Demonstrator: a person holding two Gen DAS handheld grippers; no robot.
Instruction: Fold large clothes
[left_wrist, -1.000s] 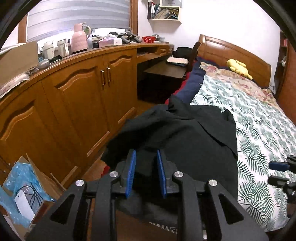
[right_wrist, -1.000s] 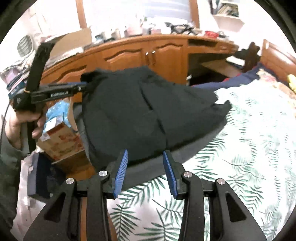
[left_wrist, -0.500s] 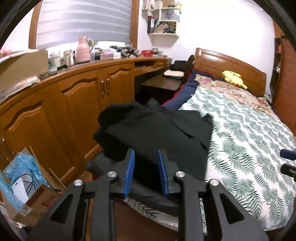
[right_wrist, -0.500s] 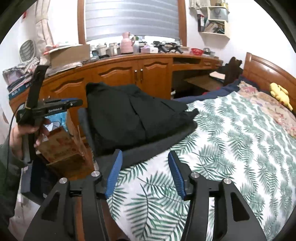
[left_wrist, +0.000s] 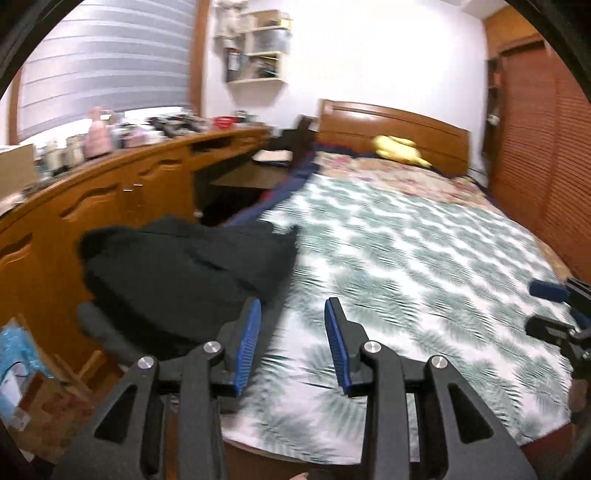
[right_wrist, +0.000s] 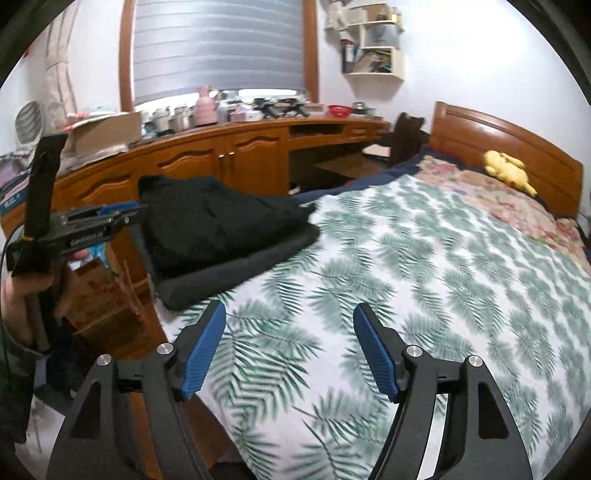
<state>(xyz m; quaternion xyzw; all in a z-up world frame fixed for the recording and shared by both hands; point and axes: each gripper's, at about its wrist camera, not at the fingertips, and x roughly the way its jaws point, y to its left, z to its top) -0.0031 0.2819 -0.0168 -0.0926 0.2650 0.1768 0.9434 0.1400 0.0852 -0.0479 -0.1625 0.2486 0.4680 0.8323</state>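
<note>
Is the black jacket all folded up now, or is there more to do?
It looks folded: the black jacket lies in a neat stack on a grey garment at the bed's corner. Both the left gripper and right gripper are open, holding nothing. No other unfolded clothes show.

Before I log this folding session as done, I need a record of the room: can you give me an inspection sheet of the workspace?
Surface: bed with a leaf-print cover.
Job's things: folded black garment on a folded grey garment, at the bed's corner.
Clutter: yellow plush toy by the headboard; cardboard box on the floor.
Grippers: left gripper and right gripper both open, holding nothing.
Cables: nothing seen for certain.
Surroundings: wooden cabinets, crowded countertop, window blind, corner shelf.
</note>
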